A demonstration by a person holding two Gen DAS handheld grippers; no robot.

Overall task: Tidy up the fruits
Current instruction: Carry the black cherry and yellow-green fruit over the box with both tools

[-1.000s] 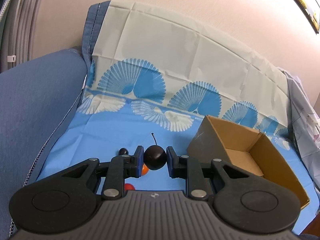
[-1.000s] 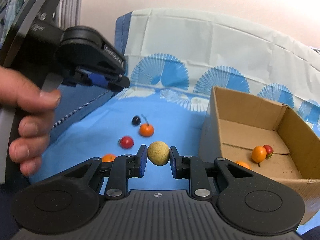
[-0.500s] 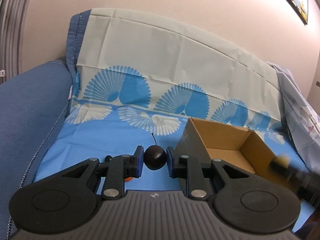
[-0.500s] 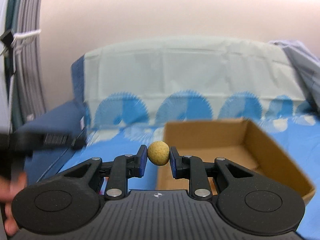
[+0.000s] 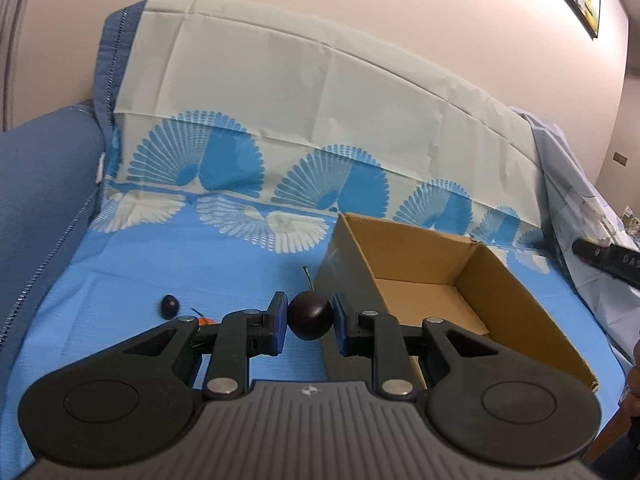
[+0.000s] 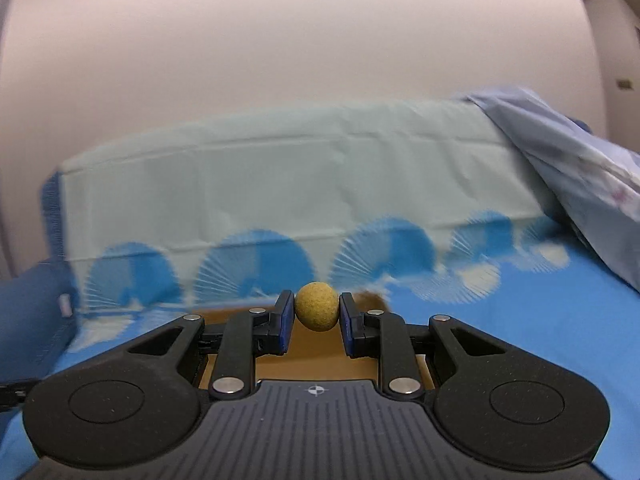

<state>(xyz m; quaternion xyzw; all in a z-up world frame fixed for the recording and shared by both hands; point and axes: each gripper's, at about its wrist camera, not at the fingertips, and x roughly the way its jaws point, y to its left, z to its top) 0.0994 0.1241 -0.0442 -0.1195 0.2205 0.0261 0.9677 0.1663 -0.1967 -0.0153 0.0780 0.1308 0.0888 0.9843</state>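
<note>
Brown corrugated cardboard box (image 5: 420, 276) sits open on the blue cloth. The right gripper (image 6: 316, 314) clamps a round, tan, rough-skinned fruit (image 6: 316, 306) above it: lower before releasing. The left gripper (image 5: 309, 322) pinches a dark stemmed cherry (image 5: 309, 316) just left of the box.

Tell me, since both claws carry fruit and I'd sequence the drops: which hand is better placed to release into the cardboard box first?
Right, probably. The right claw holds its yellow fruit over the cardboard box; the left claw's dark cherry sits beside it.
</note>
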